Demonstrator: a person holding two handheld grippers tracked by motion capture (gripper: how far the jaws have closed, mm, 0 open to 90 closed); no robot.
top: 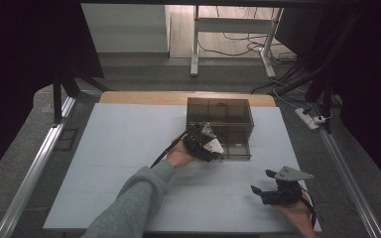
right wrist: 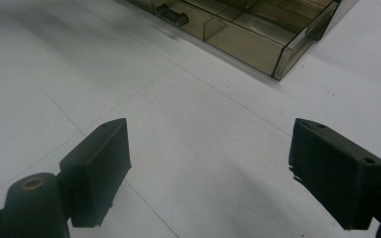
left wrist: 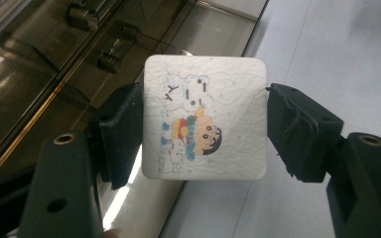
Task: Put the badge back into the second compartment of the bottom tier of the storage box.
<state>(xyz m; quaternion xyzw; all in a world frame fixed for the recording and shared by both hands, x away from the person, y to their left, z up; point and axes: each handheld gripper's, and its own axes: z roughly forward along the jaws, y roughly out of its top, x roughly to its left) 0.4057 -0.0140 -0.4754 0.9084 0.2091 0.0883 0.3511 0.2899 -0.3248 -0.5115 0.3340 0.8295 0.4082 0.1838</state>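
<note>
The left gripper [left wrist: 203, 124] is gripping a white square card [left wrist: 205, 118] with a cartoon print, its jaws pressing on the card's two opposite side edges, so the card is spanning the gap between them and facing the camera. Beyond the jaws, to their left in the left gripper view, the smoky clear box [left wrist: 54, 64] with its dividers is lying close by; seen from the high view, the gripper [top: 206, 144] is hovering at the front edge of that box [top: 221, 119].

The step in hand looks like placing the card into one of the box's compartments. To do it well, the person should be keeping the squeeze steady, since the hold is only on thin edges and the card could pivot or slip. Tipping the card's far edge down ahead of the jaws, lining it up between two dividers, and lowering before releasing would help.

The right gripper [right wrist: 208, 173] is resting with jaws wide apart and nothing between them, above bare table [right wrist: 188, 148], with the box well ahead of it.
</note>
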